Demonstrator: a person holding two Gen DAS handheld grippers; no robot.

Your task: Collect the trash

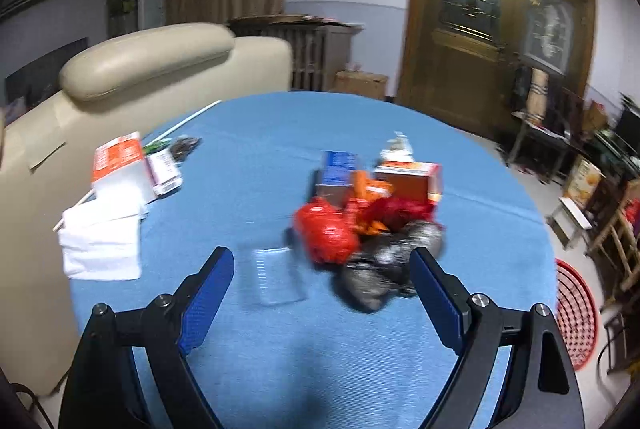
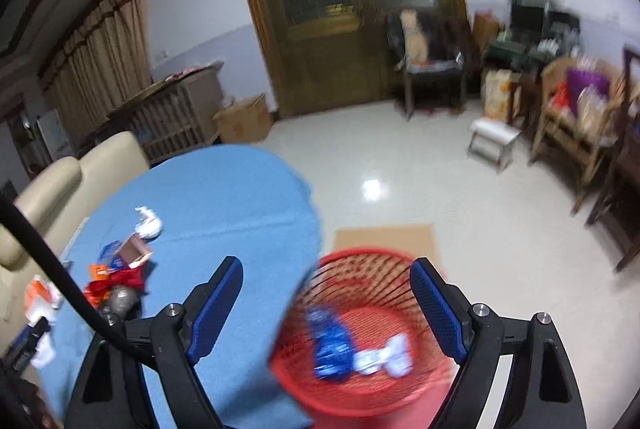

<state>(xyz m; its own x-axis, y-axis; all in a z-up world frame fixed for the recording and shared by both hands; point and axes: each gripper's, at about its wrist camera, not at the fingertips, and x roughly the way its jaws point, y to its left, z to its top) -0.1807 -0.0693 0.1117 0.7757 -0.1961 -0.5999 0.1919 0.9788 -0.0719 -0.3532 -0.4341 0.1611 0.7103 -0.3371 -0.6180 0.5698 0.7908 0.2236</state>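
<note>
From the left wrist camera, the left gripper (image 1: pixel 322 279) hangs over a round bench covered in blue cloth (image 1: pixel 260 157), its blue-padded jaws spread wide with nothing between the pads. A clear plastic tray (image 1: pixel 278 279) lies flat on the cloth in the gap between the jaws, nearer the left finger and touching neither. Just right of it is a heap of trash: a crumpled red plastic bag (image 1: pixel 328 235), a black plastic bag (image 1: pixel 376 277) that reaches close to the right finger, orange wrappers (image 1: pixel 370 197), a blue carton (image 1: pixel 338 169) and an orange box (image 1: pixel 412 179) behind them. At the bench's left edge, well apart from the heap, lie an orange-and-white carton (image 1: pixel 118 165) and folded white paper (image 1: pixel 102 245). A beige sofa (image 1: pixel 144 61) stands behind the bench, and a red mesh basket (image 1: pixel 576 313) shows on the floor to the right.

From the right wrist camera, the right gripper (image 2: pixel 326 295) is also wide open and holds nothing. It hangs above the bench's edge and the red mesh basket (image 2: pixel 360 265), which stands on the floor just beside the bench. Inside the basket lie a blue wrapper (image 2: pixel 330 345) and a crumpled white piece (image 2: pixel 386 355), both below the jaws and nearer the right finger. The trash heap (image 2: pixel 114 289) sits on the cloth to the left of the left finger.
</note>
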